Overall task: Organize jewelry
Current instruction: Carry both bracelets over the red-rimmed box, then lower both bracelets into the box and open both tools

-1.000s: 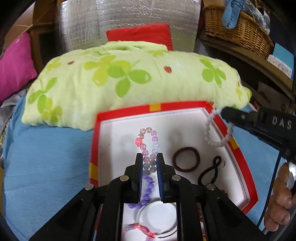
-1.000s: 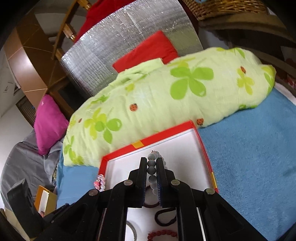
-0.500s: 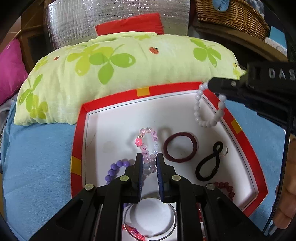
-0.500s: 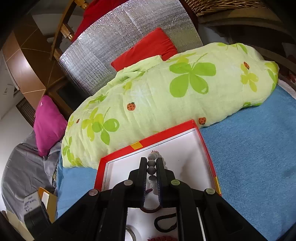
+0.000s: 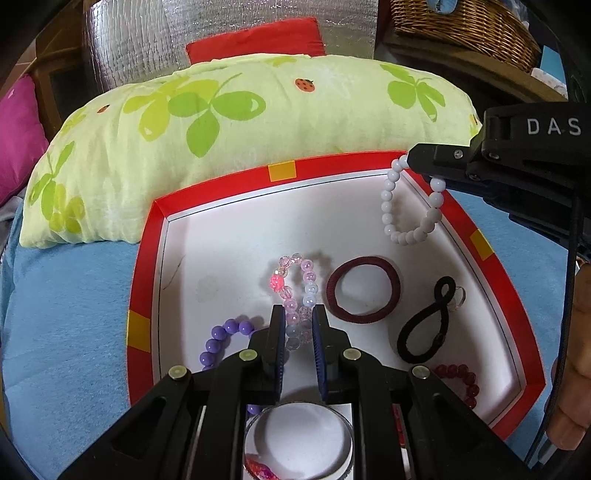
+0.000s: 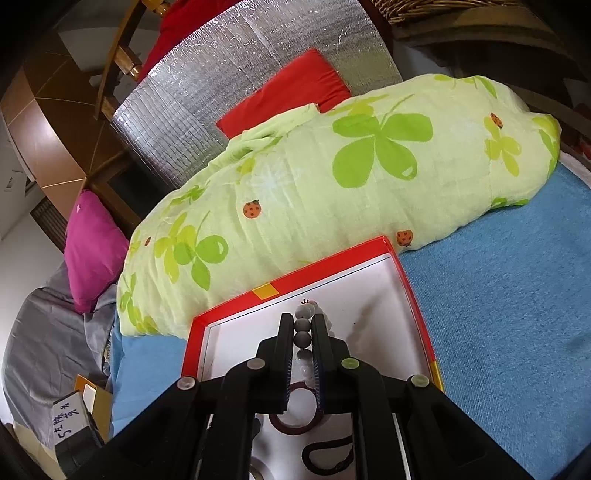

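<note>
A red box lid with a white inside (image 5: 236, 229) lies on the blue cover. My left gripper (image 5: 298, 314) is shut on a pink and clear bead bracelet (image 5: 295, 280), which hangs low over the box floor. My right gripper (image 6: 303, 321) is shut on a white bead bracelet (image 6: 302, 330), which it holds above the box's far right corner; the loop dangles in the left wrist view (image 5: 410, 206). In the box lie a maroon hair tie (image 5: 364, 290), a black hair tie (image 5: 430, 325), a purple bead bracelet (image 5: 221, 339), a dark red bead bracelet (image 5: 460, 380) and a clear bangle (image 5: 299, 439).
A green clover-print pillow (image 5: 236, 129) lies right behind the box. A red cushion (image 5: 255, 40) and silver foil panel (image 6: 236, 74) stand behind it. A pink cushion (image 6: 92, 243) is at left, a wicker basket (image 5: 461, 29) at back right.
My left gripper has drawn back and lowered the pink bracelet toward the box floor. The right gripper with the white bracelet has shifted over the far right corner.
</note>
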Available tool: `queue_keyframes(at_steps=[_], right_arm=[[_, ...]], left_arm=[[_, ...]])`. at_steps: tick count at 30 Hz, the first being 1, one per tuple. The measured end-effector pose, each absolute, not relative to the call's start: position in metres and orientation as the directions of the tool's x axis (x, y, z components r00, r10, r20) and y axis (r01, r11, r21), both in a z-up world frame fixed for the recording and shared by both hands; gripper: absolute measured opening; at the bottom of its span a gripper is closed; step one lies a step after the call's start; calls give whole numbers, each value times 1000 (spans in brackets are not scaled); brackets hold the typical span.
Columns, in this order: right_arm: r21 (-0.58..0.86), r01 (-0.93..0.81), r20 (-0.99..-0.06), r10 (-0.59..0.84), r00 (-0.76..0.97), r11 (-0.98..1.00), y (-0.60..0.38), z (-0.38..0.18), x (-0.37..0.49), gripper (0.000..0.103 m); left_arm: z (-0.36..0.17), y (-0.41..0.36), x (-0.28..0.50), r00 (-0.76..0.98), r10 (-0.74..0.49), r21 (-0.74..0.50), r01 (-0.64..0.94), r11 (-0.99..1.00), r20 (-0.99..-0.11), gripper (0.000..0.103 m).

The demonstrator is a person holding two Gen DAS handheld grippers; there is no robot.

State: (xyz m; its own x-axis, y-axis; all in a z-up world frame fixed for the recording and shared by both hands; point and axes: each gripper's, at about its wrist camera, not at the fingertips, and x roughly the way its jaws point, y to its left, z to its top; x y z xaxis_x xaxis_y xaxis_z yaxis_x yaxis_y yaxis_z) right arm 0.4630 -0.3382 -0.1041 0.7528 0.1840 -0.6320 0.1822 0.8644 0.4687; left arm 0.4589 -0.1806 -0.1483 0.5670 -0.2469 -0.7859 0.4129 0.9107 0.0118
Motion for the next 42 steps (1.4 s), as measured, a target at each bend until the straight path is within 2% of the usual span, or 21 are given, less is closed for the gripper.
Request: queue_keyframes(at_steps=[28, 36, 39, 41, 42], right_arm=[[456, 249, -688, 161, 707, 854, -346, -131, 479, 11], [438, 272, -704, 139, 697, 857, -346, -133, 477, 14], [437, 269, -701, 138, 700, 859, -345, -131, 477, 14], [445, 268, -702, 147, 696, 854, -345, -129, 476, 14], [452, 269, -704, 155, 693, 850, -345, -129, 476, 14]], left_arm=[[-152, -176, 474, 553, -256, -14, 403, 915, -793, 17], [-152, -175, 476, 559, -229, -1, 379, 925, -797, 31], [-151, -174, 477, 567, -201, 22, 362, 932, -798, 44], [-151, -172, 478, 566, -192, 28, 356, 934, -802, 58], [-151, -172, 478, 566, -189, 29, 354, 935, -803, 58]])
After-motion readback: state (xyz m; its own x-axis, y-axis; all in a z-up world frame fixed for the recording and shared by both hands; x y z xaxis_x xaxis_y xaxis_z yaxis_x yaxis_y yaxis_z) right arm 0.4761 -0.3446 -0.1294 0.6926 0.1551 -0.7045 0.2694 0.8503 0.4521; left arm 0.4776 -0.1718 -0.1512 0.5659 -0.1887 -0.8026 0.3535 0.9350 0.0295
